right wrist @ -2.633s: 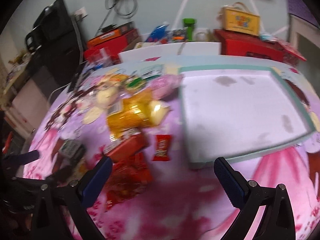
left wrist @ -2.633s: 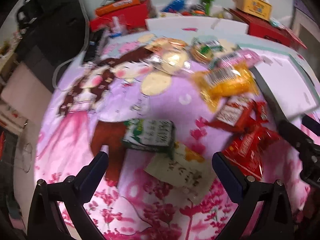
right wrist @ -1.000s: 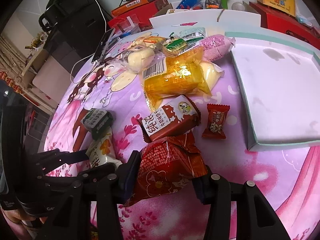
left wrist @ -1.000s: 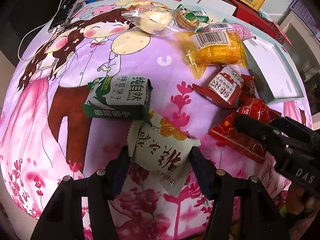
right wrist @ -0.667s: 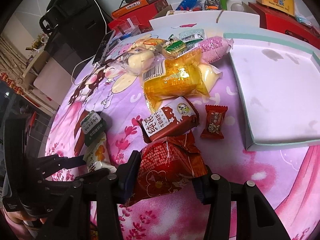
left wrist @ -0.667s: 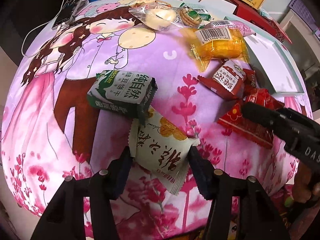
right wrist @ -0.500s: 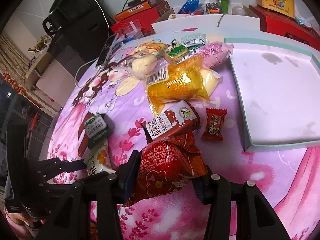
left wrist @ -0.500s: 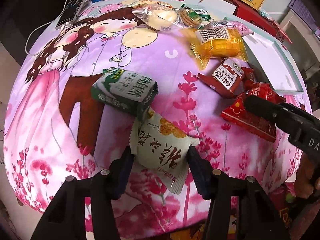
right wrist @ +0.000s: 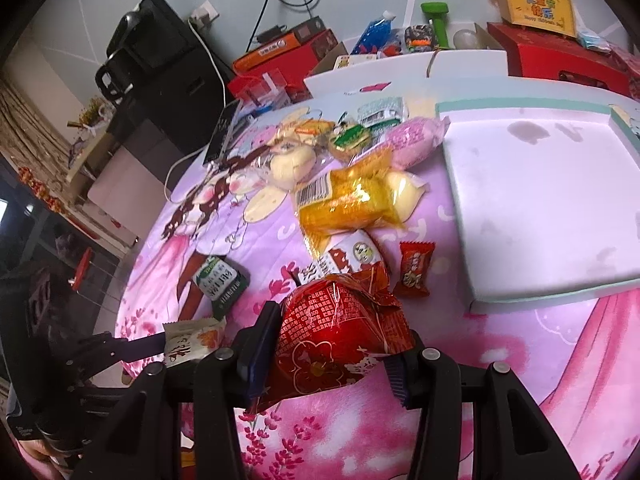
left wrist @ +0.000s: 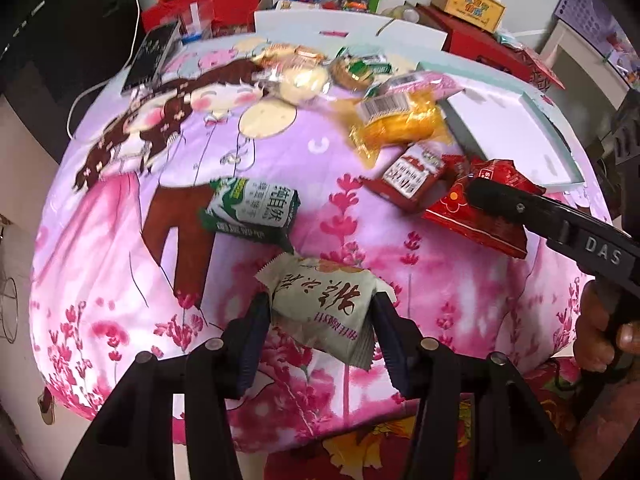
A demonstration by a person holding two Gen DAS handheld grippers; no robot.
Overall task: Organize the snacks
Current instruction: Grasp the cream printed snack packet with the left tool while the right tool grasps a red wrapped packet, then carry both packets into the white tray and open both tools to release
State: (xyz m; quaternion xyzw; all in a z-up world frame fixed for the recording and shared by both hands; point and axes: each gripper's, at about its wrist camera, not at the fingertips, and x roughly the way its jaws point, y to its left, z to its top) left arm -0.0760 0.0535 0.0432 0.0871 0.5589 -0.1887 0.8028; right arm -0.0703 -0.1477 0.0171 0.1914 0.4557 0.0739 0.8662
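Left claw (left wrist: 320,312) is clamped on the pale green snack packet (left wrist: 320,300), pinched between both fingers low in the frame, lifted off the pink tabletop (left wrist: 120,240). Right claw (right wrist: 332,340) grips the red snack bag (right wrist: 340,328) at bottom centre. The green biscuit pack (left wrist: 250,210) lies just beyond the left claw. The white tray (right wrist: 540,208) sits upper right.

"DAS" stands in white letters on the black arm of the right gripper (left wrist: 496,200). The green biscuit packet (left wrist: 250,210) reads "纯自然". A barcode label sits on the yellow bag (left wrist: 400,122).
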